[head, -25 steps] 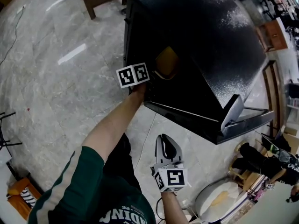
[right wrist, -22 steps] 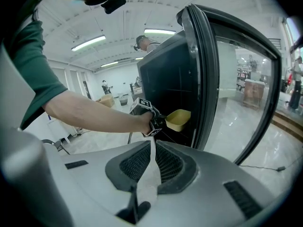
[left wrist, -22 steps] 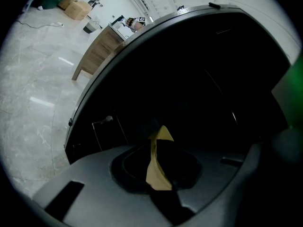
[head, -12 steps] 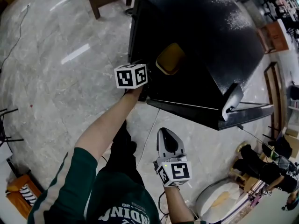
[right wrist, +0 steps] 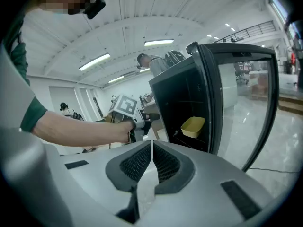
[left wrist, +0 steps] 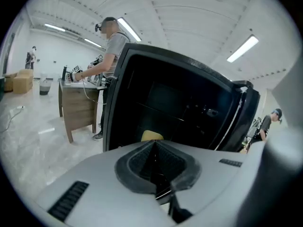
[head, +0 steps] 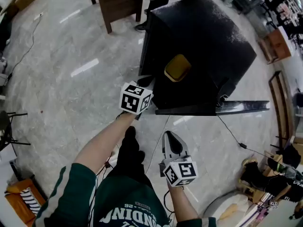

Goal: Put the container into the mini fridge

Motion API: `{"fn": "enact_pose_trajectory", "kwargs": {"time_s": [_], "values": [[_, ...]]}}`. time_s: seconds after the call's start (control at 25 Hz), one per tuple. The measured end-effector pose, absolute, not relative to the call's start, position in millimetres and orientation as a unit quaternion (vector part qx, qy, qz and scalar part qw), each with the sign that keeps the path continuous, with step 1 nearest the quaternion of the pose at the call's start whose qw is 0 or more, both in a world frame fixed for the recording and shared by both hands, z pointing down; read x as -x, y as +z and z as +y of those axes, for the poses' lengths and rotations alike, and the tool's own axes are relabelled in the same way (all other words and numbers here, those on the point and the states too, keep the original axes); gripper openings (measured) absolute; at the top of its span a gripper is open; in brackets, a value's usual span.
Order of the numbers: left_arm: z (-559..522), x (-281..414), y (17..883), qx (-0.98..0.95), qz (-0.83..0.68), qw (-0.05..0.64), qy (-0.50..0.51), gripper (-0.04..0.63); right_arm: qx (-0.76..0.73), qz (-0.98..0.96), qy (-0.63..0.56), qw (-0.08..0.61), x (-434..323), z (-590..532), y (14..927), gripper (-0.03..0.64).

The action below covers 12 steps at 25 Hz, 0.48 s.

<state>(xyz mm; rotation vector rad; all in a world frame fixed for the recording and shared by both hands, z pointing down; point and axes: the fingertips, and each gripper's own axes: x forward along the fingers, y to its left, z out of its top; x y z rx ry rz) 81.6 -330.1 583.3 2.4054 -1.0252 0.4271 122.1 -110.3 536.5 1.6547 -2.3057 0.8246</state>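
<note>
The yellow container [head: 177, 67] sits on a shelf inside the black mini fridge [head: 203, 32], whose door [head: 241, 107] stands open to the right. My left gripper [head: 143, 84] is just outside the fridge's lower left front corner, shut and empty, a short way from the container. In the left gripper view the container [left wrist: 151, 135] peeks out behind the closed left gripper [left wrist: 154, 145]. My right gripper [head: 169, 136] hangs lower over the floor, shut on nothing. From the right gripper view, past the right gripper [right wrist: 151, 145], the container [right wrist: 193, 126] lies on the shelf beside the door frame [right wrist: 213, 93].
A wooden table [head: 120, 1] stands behind the fridge's left side, with a person [left wrist: 111, 46] working at it. A thin cable [head: 232, 136] runs over the marble floor [head: 61, 79] below the door. Cluttered stools and bags [head: 265, 174] are at the lower right.
My left gripper has drawn back out of the fridge opening, and the container stays on the shelf. The head view has pulled back from the fridge. The right gripper has barely moved.
</note>
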Motion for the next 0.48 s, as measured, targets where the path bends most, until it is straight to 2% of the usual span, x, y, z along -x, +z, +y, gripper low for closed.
{"fn": "enact_pose_trajectory", "kwargs": {"time_s": [0.48], "values": [[-239.2,-41.5,506.3,-0.908,-0.334,0.130,0.217,0.012,-0.575,-0.774,0.258,0.060,-119.5,-100.5,496.0,0.037]]}}
